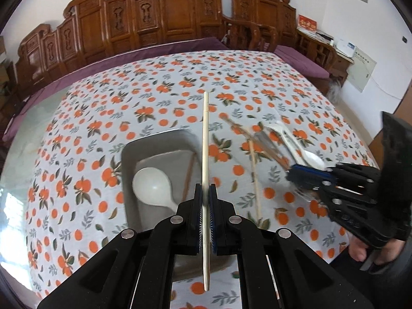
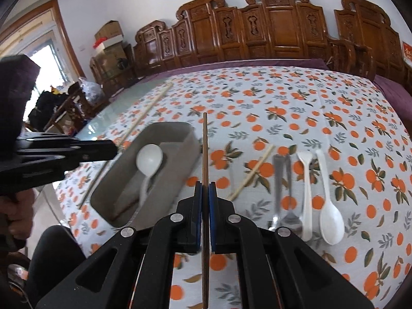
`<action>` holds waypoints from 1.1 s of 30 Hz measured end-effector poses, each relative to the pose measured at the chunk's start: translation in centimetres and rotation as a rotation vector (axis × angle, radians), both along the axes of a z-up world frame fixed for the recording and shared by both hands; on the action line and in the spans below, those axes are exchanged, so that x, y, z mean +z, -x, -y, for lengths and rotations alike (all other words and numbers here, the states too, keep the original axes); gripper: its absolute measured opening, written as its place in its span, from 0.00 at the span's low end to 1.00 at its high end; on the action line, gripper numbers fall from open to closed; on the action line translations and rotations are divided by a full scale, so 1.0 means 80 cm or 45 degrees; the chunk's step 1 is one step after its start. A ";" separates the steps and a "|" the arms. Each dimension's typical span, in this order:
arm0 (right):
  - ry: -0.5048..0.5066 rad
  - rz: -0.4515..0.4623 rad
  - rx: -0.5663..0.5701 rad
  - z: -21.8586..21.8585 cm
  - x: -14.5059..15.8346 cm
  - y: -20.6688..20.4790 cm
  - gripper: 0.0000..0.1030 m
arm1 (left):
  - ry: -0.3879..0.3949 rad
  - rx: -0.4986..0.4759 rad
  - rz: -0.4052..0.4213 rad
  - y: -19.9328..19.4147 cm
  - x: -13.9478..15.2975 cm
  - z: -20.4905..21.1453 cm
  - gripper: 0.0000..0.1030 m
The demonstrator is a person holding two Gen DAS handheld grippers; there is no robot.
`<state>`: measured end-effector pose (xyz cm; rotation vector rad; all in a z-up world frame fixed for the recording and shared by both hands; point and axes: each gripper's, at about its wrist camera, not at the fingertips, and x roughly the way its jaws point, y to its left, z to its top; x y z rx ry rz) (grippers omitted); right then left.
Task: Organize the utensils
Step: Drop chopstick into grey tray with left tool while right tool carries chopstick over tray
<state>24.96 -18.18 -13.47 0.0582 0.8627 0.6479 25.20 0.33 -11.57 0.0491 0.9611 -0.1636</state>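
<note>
My left gripper (image 1: 205, 191) is shut on a pale bamboo chopstick (image 1: 205, 139), held above the right edge of a grey tray (image 1: 128, 154). The tray holds a white spoon (image 1: 152, 186) and a brown chopstick (image 1: 189, 175). My right gripper (image 2: 205, 189) is shut on a dark brown chopstick (image 2: 205, 149), just right of the tray (image 2: 170, 128); it shows at the right in the left wrist view (image 1: 296, 173). On the cloth lie a pale chopstick (image 2: 251, 173), metal cutlery (image 2: 282, 188) and two white spoons (image 2: 328, 206).
The table has an orange-print cloth (image 2: 309, 103) with a bare glass strip at its left side (image 2: 116, 108). Carved wooden benches (image 1: 164, 20) with purple cushions stand behind it. My left gripper shows at the left in the right wrist view (image 2: 64, 152).
</note>
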 end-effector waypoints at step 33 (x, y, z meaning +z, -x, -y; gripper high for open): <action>0.060 -0.041 0.019 -0.063 0.019 0.008 0.06 | 0.001 0.112 -0.034 0.011 -0.035 -0.084 0.14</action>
